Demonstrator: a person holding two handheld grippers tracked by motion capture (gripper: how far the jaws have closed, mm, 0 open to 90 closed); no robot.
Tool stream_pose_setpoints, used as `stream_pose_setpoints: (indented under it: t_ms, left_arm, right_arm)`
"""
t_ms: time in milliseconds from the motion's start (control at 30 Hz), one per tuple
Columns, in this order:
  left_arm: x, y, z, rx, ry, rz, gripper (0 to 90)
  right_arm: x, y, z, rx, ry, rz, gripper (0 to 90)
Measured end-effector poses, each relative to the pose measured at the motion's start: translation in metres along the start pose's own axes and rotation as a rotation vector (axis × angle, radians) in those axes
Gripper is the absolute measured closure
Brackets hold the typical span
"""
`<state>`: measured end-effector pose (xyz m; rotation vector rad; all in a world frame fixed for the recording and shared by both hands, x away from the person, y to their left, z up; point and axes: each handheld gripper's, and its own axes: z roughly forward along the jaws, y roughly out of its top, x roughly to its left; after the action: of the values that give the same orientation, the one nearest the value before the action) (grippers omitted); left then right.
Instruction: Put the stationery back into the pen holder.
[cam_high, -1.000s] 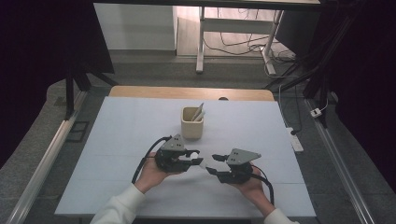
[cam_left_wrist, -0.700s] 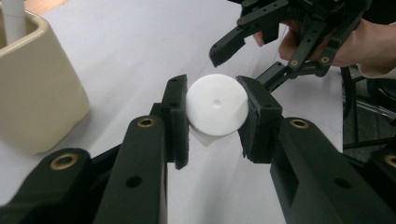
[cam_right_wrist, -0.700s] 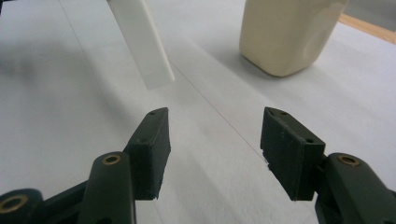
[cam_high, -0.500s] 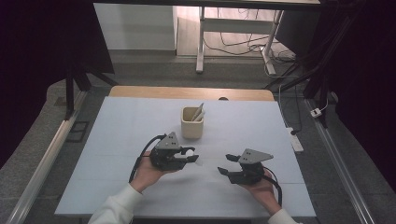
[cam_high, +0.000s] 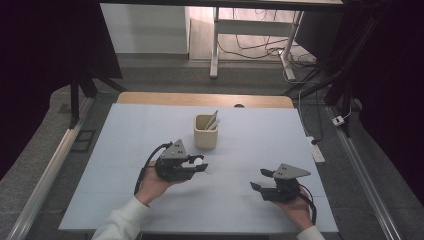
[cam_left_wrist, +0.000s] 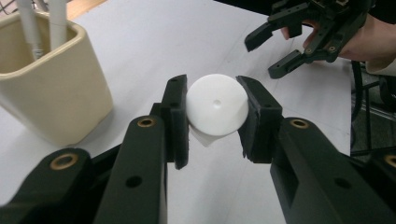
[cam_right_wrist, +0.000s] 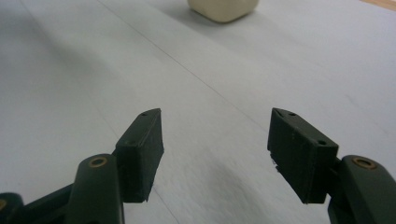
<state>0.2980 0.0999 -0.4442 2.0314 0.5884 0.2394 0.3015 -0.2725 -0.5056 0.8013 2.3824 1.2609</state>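
Handover judged complete: white round cap (cam_left_wrist: 217, 111) pinched between left gripper (cam_high: 199, 164) fingers (cam_left_wrist: 175, 122) above the surface (cam_high: 250, 135) near the beige cup (cam_high: 205, 132); right gripper (cam_high: 259, 179) fingers just opening, spread, empty; placement remaining.

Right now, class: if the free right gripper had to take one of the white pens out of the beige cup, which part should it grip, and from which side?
Grip a white pen by its upper shaft, coming from above. The pens stand leaning in the beige cup, whose walls hide their lower parts, so the tops above the rim are probably the only free part. The right gripper is open with nothing between its jaws.
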Motion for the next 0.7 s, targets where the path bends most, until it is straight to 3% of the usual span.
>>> stream_pose_setpoints:
  t_ms: [233, 700]
  left_arm:
    - [0.002, 0.000, -0.004, -0.010, 0.018, -0.013, 65.6]
    - [0.010, 0.005, -0.013, -0.055, 0.041, -0.047, 65.6]
  right_arm:
    - [-0.011, -0.010, -0.011, 0.000, -0.044, 0.021, 31.2]
    - [-0.016, -0.014, -0.008, 0.019, -0.043, 0.017, 29.2]
